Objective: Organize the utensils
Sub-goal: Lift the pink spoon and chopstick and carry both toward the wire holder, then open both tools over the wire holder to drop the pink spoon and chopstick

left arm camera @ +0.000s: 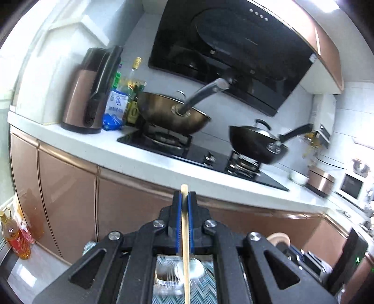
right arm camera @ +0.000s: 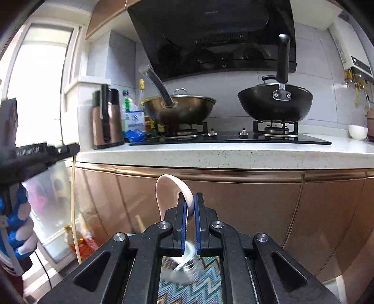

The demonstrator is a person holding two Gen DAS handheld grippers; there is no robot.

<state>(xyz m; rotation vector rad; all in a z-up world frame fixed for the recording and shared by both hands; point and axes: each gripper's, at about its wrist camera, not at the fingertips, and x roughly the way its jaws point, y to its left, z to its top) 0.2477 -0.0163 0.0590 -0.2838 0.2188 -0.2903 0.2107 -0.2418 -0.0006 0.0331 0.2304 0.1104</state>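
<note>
The left gripper (left arm camera: 184, 201) has its jaws clamped on a wooden chopstick (left arm camera: 185, 245). The right gripper (right arm camera: 191, 203) pinches a pale spoon (right arm camera: 174, 187), both held below the counter's (right arm camera: 210, 154) front edge.

Bright window (right arm camera: 42, 77), grey tiled wall (right arm camera: 233, 93), copper cabinets (right arm camera: 233, 205), white countertop (right arm camera: 210, 154).

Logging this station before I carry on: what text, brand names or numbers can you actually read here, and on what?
Left tongs' body: white lettering, too blurred to read.
Range hood: small brand line near the top, too small to read.
White-and-blue packet beside the thermos: printed characters and a round logo, too blurred to read.
Bottle labels: unreadable.
Nothing else legible.
</note>
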